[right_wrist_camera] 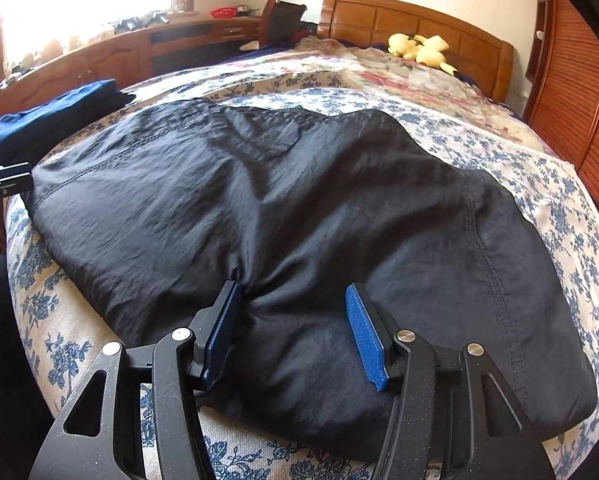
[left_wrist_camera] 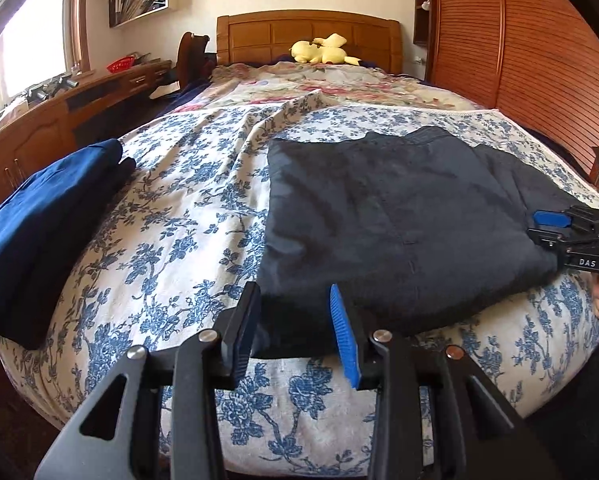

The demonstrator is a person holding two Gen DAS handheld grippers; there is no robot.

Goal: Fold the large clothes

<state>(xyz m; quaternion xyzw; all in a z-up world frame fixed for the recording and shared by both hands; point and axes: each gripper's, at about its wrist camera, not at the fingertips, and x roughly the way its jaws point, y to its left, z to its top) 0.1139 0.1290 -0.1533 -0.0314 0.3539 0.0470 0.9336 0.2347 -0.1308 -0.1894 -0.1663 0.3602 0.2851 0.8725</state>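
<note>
We see the black garment lying flat on the bed, its long axis left to right; both our jaws are spread over its near edge, pinching nothing.

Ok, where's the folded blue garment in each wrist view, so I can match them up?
Left wrist view: the folded blue garment lies at the far left, on the bed's edge, left of the black garment.
Right wrist view: the same garment is at the upper left, beyond the black one's far end.
Shared landmark: the yellow plush toy by the headboard.
</note>
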